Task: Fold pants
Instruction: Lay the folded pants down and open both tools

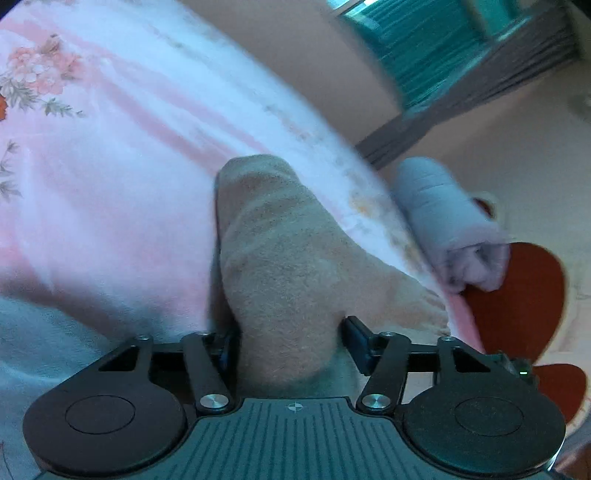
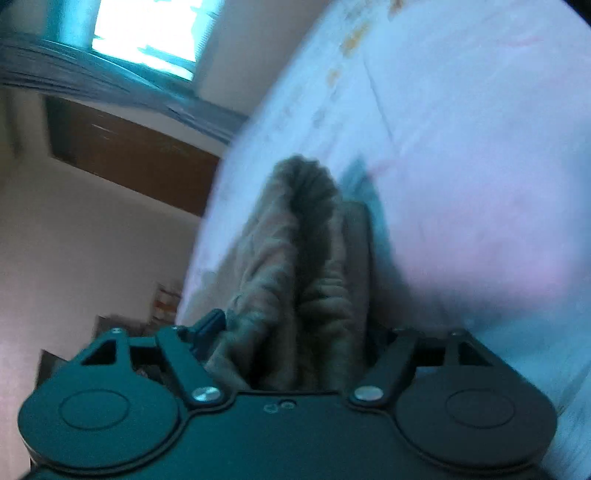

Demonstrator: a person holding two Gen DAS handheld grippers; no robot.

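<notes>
**Pants bunched in both hand-held grippers over bed**

Tan fleece pants (image 1: 280,266) wedged thick between the fingers of the left hand-held gripper (image 1: 286,332); jaws held partly apart by the wad, pads pressing on it. Beyond the fingers, fabric humped forward across a pink-and-white bedspread (image 1: 110,155) with a flower print at the left edge. Rolled grey cloth (image 1: 450,225) just beside the bed's edge, to the right. Red-brown floor patch (image 1: 524,295) below it. Farther off, teal window (image 1: 413,48) and grey curtain (image 1: 480,96), blurred.

Same pants (image 2: 303,266) gathered in deep ridged folds between the fingers of the right hand-held gripper (image 2: 295,332), gripped likewise, jaws part-way apart around the bundle. Bedspread (image 2: 461,184) behind and right. Brown cabinet (image 2: 129,162) at far left, bright window (image 2: 147,33) above.
</notes>
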